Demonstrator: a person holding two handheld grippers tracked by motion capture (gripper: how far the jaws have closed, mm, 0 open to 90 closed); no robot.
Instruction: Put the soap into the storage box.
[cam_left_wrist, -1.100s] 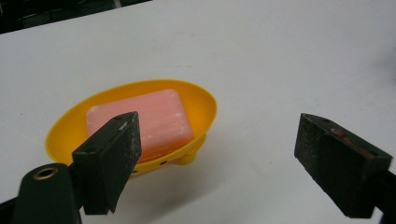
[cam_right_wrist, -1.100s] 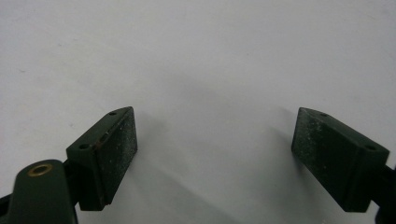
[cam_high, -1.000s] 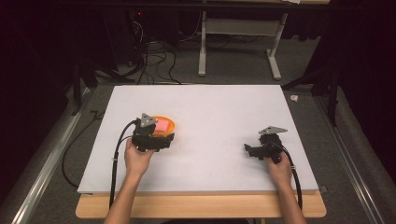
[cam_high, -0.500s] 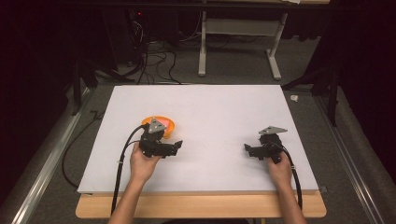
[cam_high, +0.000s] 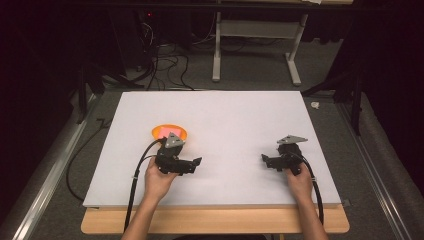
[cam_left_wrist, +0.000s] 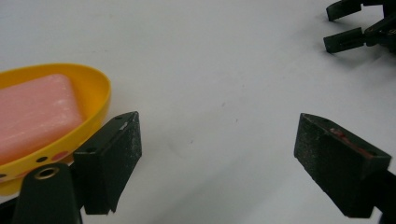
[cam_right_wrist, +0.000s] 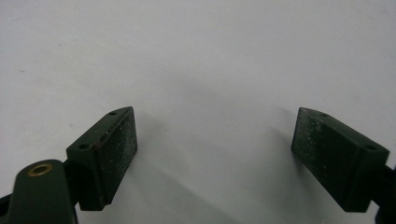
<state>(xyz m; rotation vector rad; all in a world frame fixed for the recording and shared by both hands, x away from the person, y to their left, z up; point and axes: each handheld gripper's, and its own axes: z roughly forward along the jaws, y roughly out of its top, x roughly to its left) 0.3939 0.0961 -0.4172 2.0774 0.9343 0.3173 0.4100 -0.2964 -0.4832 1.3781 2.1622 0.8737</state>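
- Left gripper (cam_high: 196, 164): held in the person's left hand (cam_high: 157, 181) near the front edge of the white tabletop (cam_high: 240, 120), lying low over the surface with its tips aimed toward the right. In the left gripper view its 2 black jaws stand wide apart with nothing between them, only bare white surface.
- Yellow dish (cam_high: 169, 132): a shallow oval dish resting on the tabletop just behind the left gripper in the high view; the gripper's grey plate overlaps its near edge there. In the left gripper view the dish (cam_left_wrist: 95, 93) sits just beside the outer face of the left-hand jaw; whether the 2 touch cannot be told.
- Pink soap bar (cam_left_wrist: 35, 112): lies flat inside the yellow dish, covering most of its floor.
- Right gripper (cam_high: 266, 160): held in the person's right hand (cam_high: 299, 179), low over the right part of the tabletop, well apart from the dish, its tips aimed toward the left. In the right gripper view its 2 jaws are spread wide and hold nothing.
- The 2 grippers face each other across a bare stretch of tabletop; a black cable trails from each back along the forearm.
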